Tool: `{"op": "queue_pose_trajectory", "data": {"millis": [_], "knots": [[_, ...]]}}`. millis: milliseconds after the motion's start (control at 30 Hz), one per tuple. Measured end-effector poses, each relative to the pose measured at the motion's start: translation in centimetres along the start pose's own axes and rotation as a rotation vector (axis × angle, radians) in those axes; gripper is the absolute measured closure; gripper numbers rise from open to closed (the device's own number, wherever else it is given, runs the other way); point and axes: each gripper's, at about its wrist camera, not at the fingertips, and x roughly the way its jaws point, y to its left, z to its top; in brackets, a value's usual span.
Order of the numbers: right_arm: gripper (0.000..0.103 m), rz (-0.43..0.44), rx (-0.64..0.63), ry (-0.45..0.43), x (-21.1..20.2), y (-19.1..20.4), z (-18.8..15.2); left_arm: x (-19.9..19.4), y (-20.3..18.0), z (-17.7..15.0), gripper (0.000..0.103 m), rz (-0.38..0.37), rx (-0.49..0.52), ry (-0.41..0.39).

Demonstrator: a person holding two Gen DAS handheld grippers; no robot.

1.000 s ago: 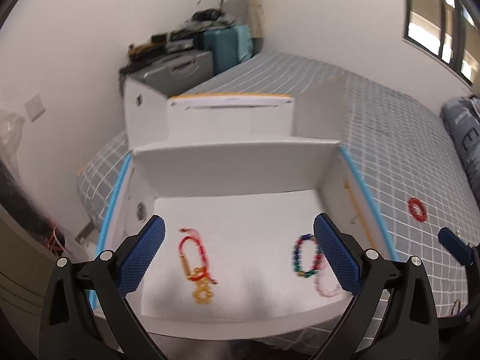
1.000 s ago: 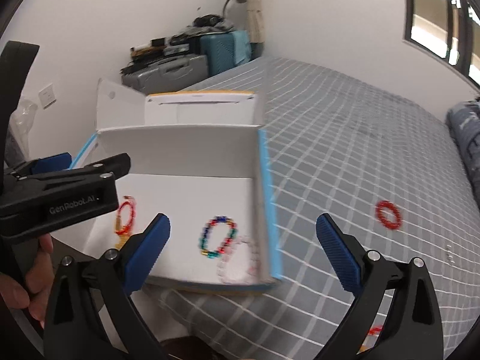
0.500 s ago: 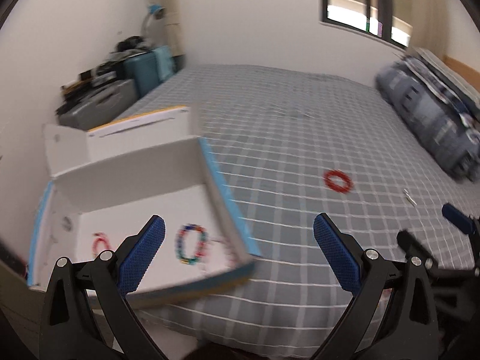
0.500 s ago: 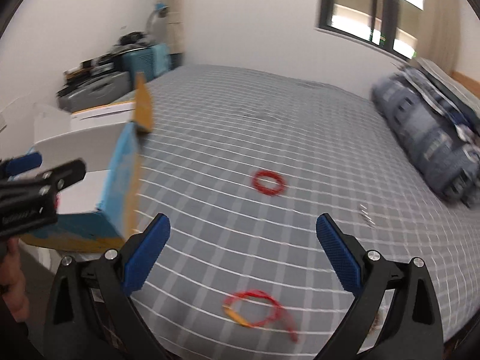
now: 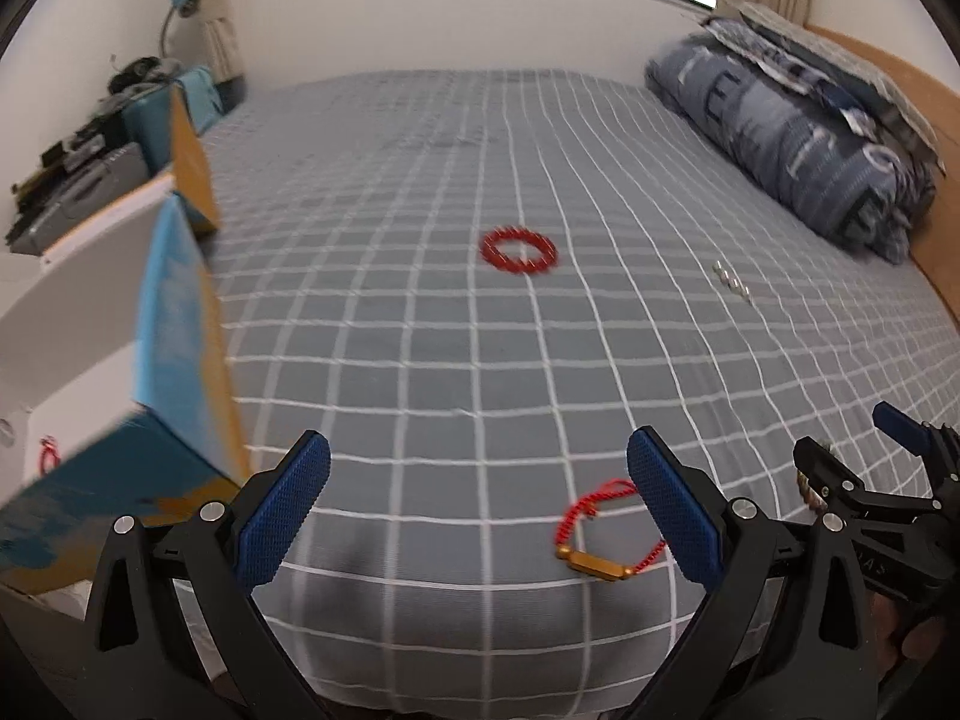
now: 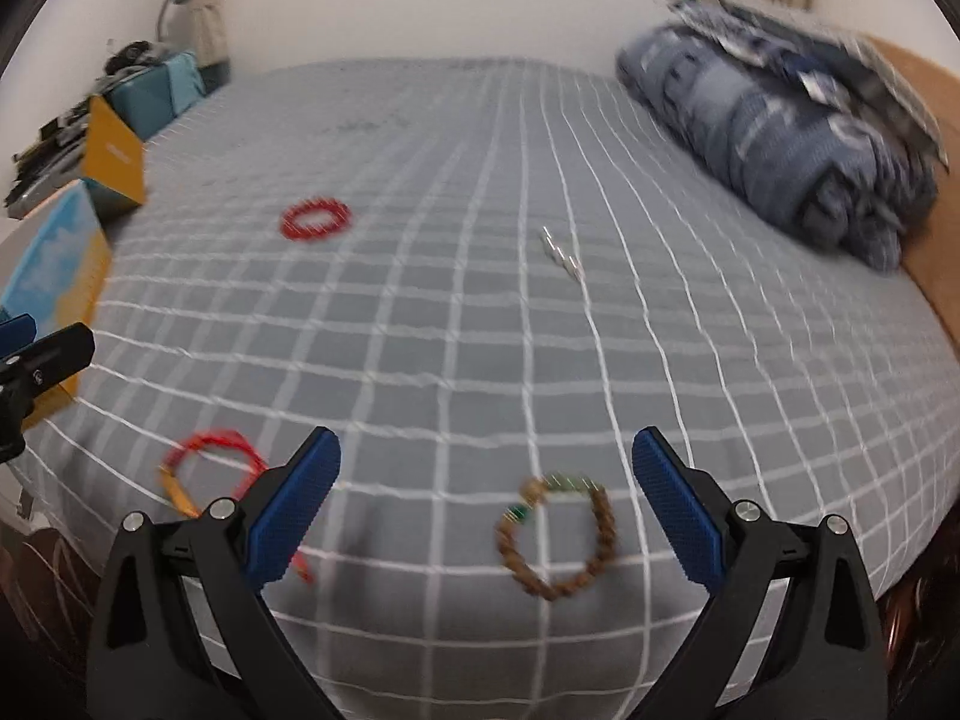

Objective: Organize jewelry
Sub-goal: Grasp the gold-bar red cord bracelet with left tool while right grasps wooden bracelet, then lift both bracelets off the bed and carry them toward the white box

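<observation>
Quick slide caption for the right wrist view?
Open right gripper above brown bead bracelet on checked bedsheet.

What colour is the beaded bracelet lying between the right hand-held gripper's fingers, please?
Brown bracelet, green near top; right wrist view.

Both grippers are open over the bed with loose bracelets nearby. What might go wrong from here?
The red cord bracelet lies near the bed's front edge; a nudge might push it off. The right gripper could snag the brown bead bracelet loosely. The small silver pieces are easily overlooked.
</observation>
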Motion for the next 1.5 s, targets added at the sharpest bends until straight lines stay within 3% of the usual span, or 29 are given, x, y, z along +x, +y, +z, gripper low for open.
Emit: {"op": "queue_pose_trajectory", "data": {"millis": [400, 667, 767, 900, 1000, 1200, 1267, 1400, 1500], "knots": [[0.009, -0.021, 0.025, 0.051, 3.7, -1.9, -2.9, 5.4, -4.3, -3.2, 0.006, -0.019, 0.08, 0.049], [0.009, -0.009, -0.002, 0.052, 4.5, -2.1, -3.8, 7.4, -4.7, -4.3, 0.005, -0.054, 0.073, 0.07], [0.015, -0.01, -0.008, 0.055, 4.4, -1.9, -3.9, 7.6, -4.4, -4.3, 0.005, -0.073, 0.066, 0.071], [0.03, -0.01, -0.038, 0.049, 4.2, -1.4, -3.9, 7.7, -4.5, -4.4, 0.01, -0.066, 0.09, 0.09], [0.041, -0.01, -0.066, 0.045, 4.0, -0.9, -3.9, 7.5, -4.5, -4.5, 0.022, -0.079, 0.094, 0.097], [0.068, 0.013, -0.088, 0.044, 3.9, -0.4, -4.0, 6.8, -4.2, -4.5, 0.063, -0.095, 0.092, 0.099], [0.072, 0.015, -0.089, 0.042, 3.9, -0.4, -4.0, 6.6, -4.0, -4.5, 0.09, -0.109, 0.091, 0.097], [0.088, 0.013, -0.075, 0.022, 3.6, -0.4, -4.0, 6.1, -4.4, -4.7, 0.097, -0.11, 0.109, 0.076], [0.088, 0.01, -0.04, -0.04, 2.5, -1.1, -3.8, 5.8, -3.8, -4.4, 0.097, -0.142, 0.069, 0.072]]}}
